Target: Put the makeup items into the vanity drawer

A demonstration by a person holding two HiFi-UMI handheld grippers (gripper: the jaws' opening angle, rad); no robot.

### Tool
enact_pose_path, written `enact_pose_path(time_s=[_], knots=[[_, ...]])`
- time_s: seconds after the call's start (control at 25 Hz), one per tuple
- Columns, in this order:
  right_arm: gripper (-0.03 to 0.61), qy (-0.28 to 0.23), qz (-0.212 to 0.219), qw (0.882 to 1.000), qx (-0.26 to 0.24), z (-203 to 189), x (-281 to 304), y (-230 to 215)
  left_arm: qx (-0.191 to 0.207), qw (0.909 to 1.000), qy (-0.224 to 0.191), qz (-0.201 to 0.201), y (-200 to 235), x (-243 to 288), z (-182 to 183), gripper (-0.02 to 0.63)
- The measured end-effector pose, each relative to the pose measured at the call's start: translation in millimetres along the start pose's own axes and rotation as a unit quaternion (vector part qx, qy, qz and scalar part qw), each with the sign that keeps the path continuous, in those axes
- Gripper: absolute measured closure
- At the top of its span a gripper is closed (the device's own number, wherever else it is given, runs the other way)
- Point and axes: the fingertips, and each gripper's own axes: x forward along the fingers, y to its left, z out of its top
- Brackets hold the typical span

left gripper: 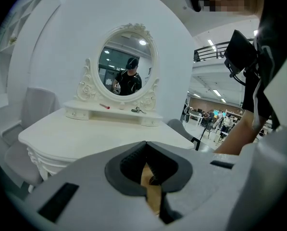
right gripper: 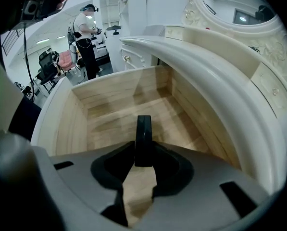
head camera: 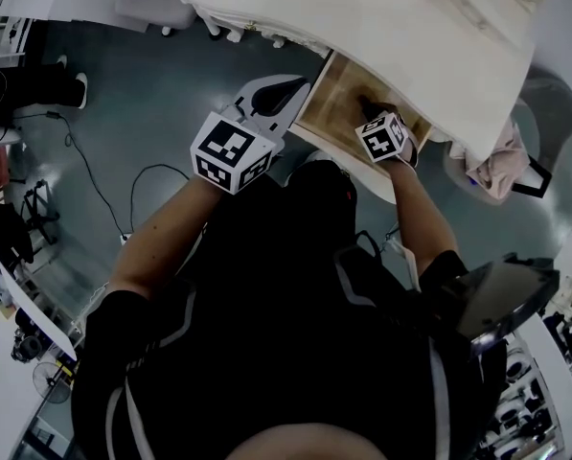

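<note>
Right gripper [right gripper: 143, 154] pinches thin black disc [right gripper: 143, 134] on edge above drawer [right gripper: 114, 119] floor, so I'd lower to the wood, then release gently; left gripper [left gripper: 145, 147] pressed together, empty, outside drawer front.

I can read no words, numbers or brand names anywhere in the room. The left marker cube [head camera: 230, 151], at about eight o'clock from the open drawer [head camera: 335, 96], and the right marker cube [head camera: 382, 138], over the drawer's five o'clock edge, show only black-and-white square patterns, which are coded blocks rather than letters. Any print farther off is too small to read.
</note>
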Motion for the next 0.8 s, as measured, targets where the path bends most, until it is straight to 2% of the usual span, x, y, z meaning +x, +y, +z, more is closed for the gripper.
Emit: enact_pose_path(time_s=[0.2,0.4,0.8], knots=[[0.414,0.000,0.004,1.000,0.002,0.1,0.7,-0.9,0.000,1.0000,-0.002,0.000,3.7,0.9,2.8,0.612],[0.387,-0.002,0.009,1.000,0.010,2.1,-3.4,-1.0,0.003,1.0000,0.003,-0.006,4.4,-1.0,4.9,0.612],[0.373,-0.034,-0.022,0.998,0.054,20.1,-44.6,-4.7,0.015,0.9993,-0.001,-0.033,5.6,-10.9,25.5,0.612]])
